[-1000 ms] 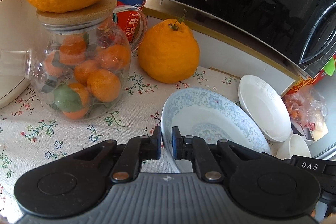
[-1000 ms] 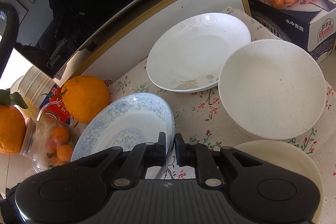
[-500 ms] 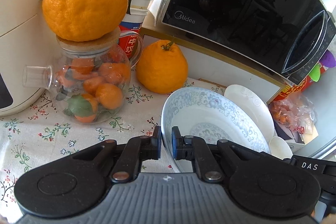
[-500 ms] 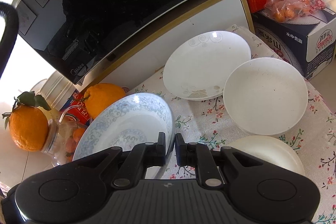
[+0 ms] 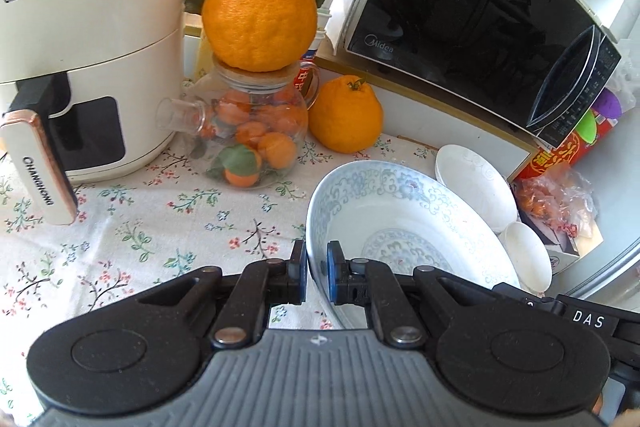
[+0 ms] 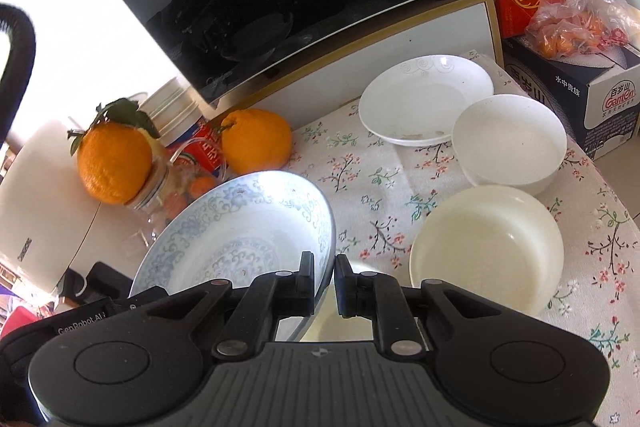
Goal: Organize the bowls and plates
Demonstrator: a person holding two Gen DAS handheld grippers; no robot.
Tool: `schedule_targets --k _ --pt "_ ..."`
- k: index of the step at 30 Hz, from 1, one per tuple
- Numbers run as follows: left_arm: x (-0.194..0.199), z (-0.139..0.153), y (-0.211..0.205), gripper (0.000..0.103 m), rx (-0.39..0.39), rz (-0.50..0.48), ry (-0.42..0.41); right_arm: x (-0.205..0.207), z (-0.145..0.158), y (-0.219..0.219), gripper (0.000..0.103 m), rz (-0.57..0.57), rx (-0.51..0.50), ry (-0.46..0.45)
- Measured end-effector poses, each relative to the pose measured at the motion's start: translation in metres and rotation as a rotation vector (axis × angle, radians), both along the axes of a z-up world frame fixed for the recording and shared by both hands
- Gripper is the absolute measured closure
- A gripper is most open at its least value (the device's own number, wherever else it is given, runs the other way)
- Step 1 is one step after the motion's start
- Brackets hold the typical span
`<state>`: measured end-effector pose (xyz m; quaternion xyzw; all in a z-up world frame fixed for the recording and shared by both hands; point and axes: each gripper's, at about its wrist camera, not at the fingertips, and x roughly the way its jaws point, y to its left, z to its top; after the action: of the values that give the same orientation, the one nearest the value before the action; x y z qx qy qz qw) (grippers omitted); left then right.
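A blue-patterned plate (image 5: 404, 227) is held off the floral tablecloth by both grippers. My left gripper (image 5: 317, 273) is shut on its left rim. My right gripper (image 6: 324, 279) is shut on its right rim; the plate also shows in the right wrist view (image 6: 240, 239). A white plate (image 6: 426, 99) lies at the back right, with a white speckled bowl (image 6: 510, 143) in front of it and a cream bowl (image 6: 486, 247) nearest. The white plate (image 5: 476, 187) and the speckled bowl (image 5: 528, 253) show small in the left wrist view.
A black microwave (image 5: 480, 23) stands on a white shelf at the back. A glass jar of tangerines (image 5: 252, 131) topped by a big orange (image 5: 260, 15), another orange (image 5: 346, 115) and a white air fryer (image 5: 80, 39) stand left. Boxes and bagged fruit (image 6: 576, 27) stand right.
Both grippers have lifted the blue-patterned plate up and back from the table; everything on the table looks smaller and more of the scene shows. Both grips stayed shut.
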<state>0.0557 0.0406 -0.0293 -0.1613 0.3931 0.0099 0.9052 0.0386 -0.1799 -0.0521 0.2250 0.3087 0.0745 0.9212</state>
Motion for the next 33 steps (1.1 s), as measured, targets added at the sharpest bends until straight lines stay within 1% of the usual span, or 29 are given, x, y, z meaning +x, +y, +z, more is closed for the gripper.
schedule_targets --k 4,9,15,25,33 --pt "-0.023 0.003 0.011 0.095 0.015 0.007 -0.007 -0.02 0.003 0.016 0.095 0.035 -0.039 -0.012" --pt "-0.051 0.001 0.029 0.095 -0.007 0.041 0.017 -0.04 0.004 0.035 0.095 0.079 -0.071 -0.019" --pt "-0.082 -0.007 0.047 0.095 -0.006 0.073 0.038 -0.056 -0.006 0.06 0.095 0.141 -0.115 -0.001" --pt "-0.104 -0.029 0.059 0.095 0.033 0.075 0.093 -0.073 -0.036 0.091 0.094 0.186 -0.184 0.075" --pt "-0.117 -0.041 0.058 0.094 0.042 0.04 0.121 -0.085 -0.044 0.092 0.094 0.196 -0.207 0.092"
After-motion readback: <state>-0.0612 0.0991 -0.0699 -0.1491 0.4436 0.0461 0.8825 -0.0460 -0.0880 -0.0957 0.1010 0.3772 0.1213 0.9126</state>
